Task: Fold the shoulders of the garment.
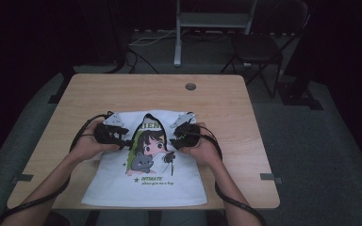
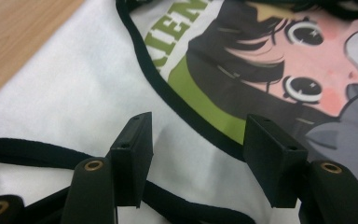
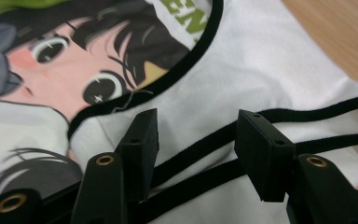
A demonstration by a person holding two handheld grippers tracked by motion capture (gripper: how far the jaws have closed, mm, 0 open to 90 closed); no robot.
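Note:
A white top (image 1: 146,181) with black trim and a cartoon girl print lies flat at the near middle of the wooden table (image 1: 122,89). Its upper sides are folded in over the print. My left gripper (image 1: 125,142) rests on the left folded flap, and in the left gripper view (image 2: 205,158) its jaws stand open over white cloth and a black trim edge (image 2: 177,105). On the right flap sits my right gripper (image 1: 174,142); in the right gripper view (image 3: 200,149) it is open, with two black straps (image 3: 205,154) running flat under the gap. Neither pinches the cloth.
A round cable hole (image 1: 190,86) sits at the table's far middle. Beyond the table stand a dark chair (image 1: 259,47) and a metal stand (image 1: 178,33), with cables on the floor. Bare wood lies on both sides of the top.

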